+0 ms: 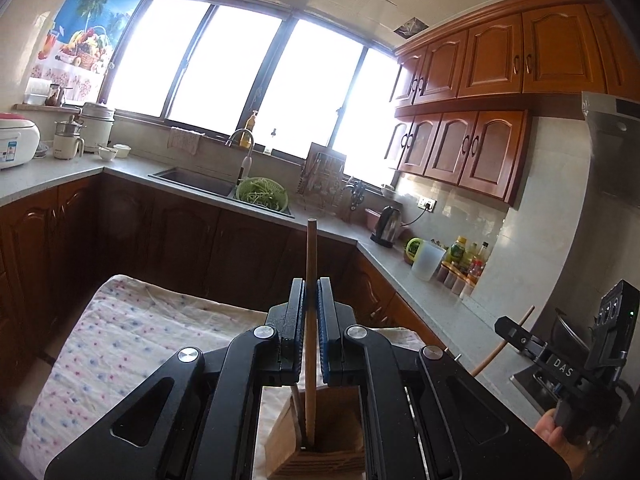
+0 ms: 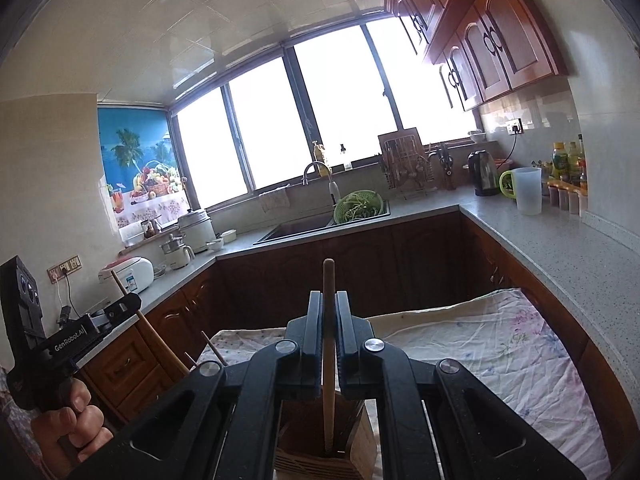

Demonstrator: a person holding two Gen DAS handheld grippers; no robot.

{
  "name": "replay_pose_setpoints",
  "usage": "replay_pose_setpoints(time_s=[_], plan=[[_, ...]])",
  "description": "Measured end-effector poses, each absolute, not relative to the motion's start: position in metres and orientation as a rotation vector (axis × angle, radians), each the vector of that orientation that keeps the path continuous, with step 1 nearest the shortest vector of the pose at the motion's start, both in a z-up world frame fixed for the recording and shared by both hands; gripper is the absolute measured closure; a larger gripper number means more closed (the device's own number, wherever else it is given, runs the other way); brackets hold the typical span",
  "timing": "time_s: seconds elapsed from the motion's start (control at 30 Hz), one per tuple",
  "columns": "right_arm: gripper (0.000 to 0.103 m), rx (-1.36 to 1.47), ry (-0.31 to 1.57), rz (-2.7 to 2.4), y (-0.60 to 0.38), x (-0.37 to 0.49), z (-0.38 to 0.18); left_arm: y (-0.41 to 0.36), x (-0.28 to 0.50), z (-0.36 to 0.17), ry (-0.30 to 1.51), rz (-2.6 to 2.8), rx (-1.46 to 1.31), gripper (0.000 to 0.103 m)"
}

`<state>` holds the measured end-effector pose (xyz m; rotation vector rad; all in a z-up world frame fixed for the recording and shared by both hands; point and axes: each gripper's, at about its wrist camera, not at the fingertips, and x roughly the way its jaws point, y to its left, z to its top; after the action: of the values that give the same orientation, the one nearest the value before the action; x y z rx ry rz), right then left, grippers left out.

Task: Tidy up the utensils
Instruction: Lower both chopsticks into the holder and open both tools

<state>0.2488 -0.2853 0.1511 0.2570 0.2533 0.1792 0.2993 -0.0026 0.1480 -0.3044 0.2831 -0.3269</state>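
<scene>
My left gripper is shut on a wooden utensil handle that stands upright, its lower end down inside a wooden utensil holder below the jaws. My right gripper is shut on another wooden handle, also upright with its lower end inside the same wooden holder. The right gripper shows at the right edge of the left wrist view, and the left gripper at the left edge of the right wrist view, each with its wooden stick. The utensil heads are hidden in the holder.
The holder stands on a table under a flowered cloth. Beyond it run kitchen counters with a sink, a green colander, a kettle, a white jug and bottles. Wooden wall cabinets hang at the right.
</scene>
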Motion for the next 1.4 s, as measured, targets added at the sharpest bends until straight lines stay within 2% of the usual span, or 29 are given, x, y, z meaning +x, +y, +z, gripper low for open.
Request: replay_pose_setpoints(time_s=[0.3,0.7,1.27,1.37,1.4], plan=[[0.098,0.292,0.315,0.161,-0.289,0.264,0.118,-0.015,0.309,0.105,0.357,-0.320,-0.304,0.098],[0.097,0.326,0.407,0.157,-0.290,0.281,0.086,-0.029,0.312,0.077,0.439,-0.332,-0.277,0.097],[0.096,0.336,0.426,0.162,-0.291,0.285,0.083,-0.029,0.314,0.079,0.450,-0.340,-0.269,0.097],[0.084,0.350,0.433,0.156,-0.294,0.287,0.082,-0.028,0.314,0.079,0.456,-0.340,-0.266,0.097],[0.069,0.361,0.432,0.159,-0.297,0.286,0.081,-0.028,0.314,0.079,0.458,-0.337,-0.264,0.097]])
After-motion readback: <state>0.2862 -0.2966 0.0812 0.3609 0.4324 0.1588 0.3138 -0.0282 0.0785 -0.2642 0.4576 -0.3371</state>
